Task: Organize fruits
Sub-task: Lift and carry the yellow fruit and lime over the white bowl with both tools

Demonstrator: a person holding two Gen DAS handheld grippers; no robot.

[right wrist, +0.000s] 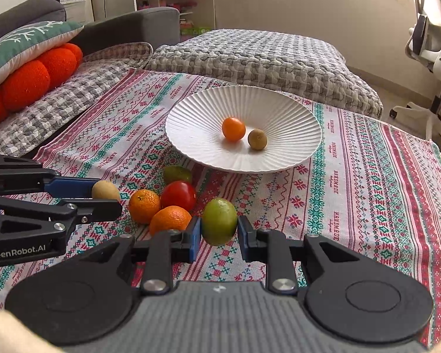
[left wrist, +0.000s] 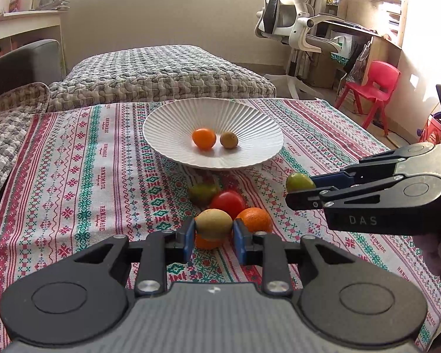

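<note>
My left gripper (left wrist: pixel 214 231) is shut on a brown kiwi (left wrist: pixel 214 223), held just above the patterned cloth. In the right wrist view the same left gripper (right wrist: pixel 107 195) comes in from the left with that kiwi (right wrist: pixel 105 189). My right gripper (right wrist: pixel 219 231) is shut on a green lime (right wrist: pixel 219 220), also lifted off the cloth; the left wrist view shows that right gripper (left wrist: pixel 300 189) at the right with the lime (left wrist: pixel 299 181). Beyond both stands a white ribbed plate (left wrist: pixel 161 123) with an orange (left wrist: pixel 204 138) and a small kiwi (left wrist: pixel 229 140) in it.
Loose on the cloth between the grippers and the plate lie two oranges (right wrist: pixel 144 206) (right wrist: pixel 170 220), a red tomato (right wrist: pixel 178 195) and a green fruit (right wrist: pixel 177 174). A quilted bed (right wrist: pixel 250 56) lies behind the table, cushions (right wrist: pixel 29 79) to the left, an office chair (left wrist: pixel 291 20) and a red chair (left wrist: pixel 376 85) to the right.
</note>
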